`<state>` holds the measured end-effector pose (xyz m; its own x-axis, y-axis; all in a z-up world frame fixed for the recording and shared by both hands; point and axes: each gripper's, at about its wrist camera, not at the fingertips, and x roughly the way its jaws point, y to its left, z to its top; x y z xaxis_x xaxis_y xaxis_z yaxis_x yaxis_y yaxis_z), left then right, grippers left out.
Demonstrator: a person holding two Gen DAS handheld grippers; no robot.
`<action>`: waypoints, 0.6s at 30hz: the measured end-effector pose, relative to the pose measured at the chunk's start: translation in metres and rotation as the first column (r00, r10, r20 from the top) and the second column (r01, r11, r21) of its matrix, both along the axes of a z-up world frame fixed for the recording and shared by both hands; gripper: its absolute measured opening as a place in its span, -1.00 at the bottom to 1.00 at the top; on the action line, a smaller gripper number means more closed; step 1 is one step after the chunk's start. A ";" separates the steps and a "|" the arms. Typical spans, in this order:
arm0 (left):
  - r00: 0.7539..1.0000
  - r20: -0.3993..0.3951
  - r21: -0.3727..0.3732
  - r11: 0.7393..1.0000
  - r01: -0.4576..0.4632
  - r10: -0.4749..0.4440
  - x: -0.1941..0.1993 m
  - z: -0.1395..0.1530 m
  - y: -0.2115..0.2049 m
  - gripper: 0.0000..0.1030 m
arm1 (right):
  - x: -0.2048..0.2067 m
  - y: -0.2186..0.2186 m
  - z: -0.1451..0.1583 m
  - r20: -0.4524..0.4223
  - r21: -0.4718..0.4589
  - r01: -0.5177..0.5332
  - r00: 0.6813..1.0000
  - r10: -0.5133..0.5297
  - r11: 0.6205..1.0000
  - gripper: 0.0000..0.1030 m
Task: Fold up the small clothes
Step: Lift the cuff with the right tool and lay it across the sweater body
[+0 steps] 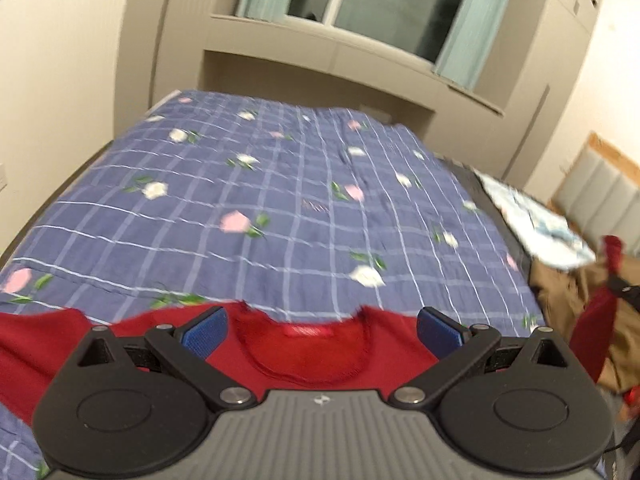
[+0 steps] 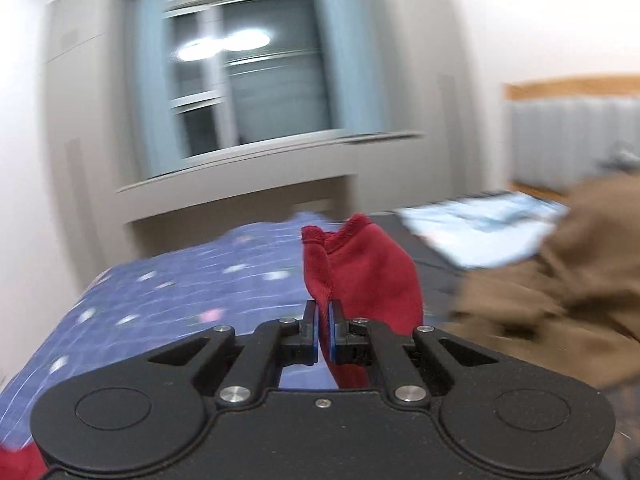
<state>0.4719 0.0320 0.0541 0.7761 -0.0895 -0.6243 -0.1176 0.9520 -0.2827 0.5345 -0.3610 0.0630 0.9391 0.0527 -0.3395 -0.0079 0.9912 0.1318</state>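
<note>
Holding: my right gripper clenched on red sweater sleeve
Left gripper: released, over collar
Surface: blue floral bedspread under sweater
Room: window beyond bedspread

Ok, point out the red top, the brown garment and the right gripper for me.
red top (image 1: 320, 354): left wrist view, on the fabric just below the neckline.
brown garment (image 2: 560, 292): right wrist view, on its bunched middle.
right gripper (image 2: 324, 330): right wrist view, between its closed fingertips.

Soft knit red sweater, matt checked cotton bedsheet
</note>
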 end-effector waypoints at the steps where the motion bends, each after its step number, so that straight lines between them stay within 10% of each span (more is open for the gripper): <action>1: 1.000 0.008 -0.007 1.000 -0.014 0.014 -0.004 0.003 0.010 0.99 | 0.002 0.025 0.000 0.004 -0.021 -0.054 0.999 0.054 0.998 -0.92; 10: 0.995 0.013 -0.050 0.994 -0.102 0.102 -0.037 0.002 0.076 0.99 | -0.015 0.193 -0.038 -0.061 -0.139 -0.376 0.926 0.371 0.916 -0.92; 18: 0.992 -0.040 -0.142 0.982 -0.126 0.122 -0.055 -0.040 0.116 0.99 | -0.055 0.281 -0.101 -0.251 -0.273 -0.586 0.809 0.531 0.763 -0.92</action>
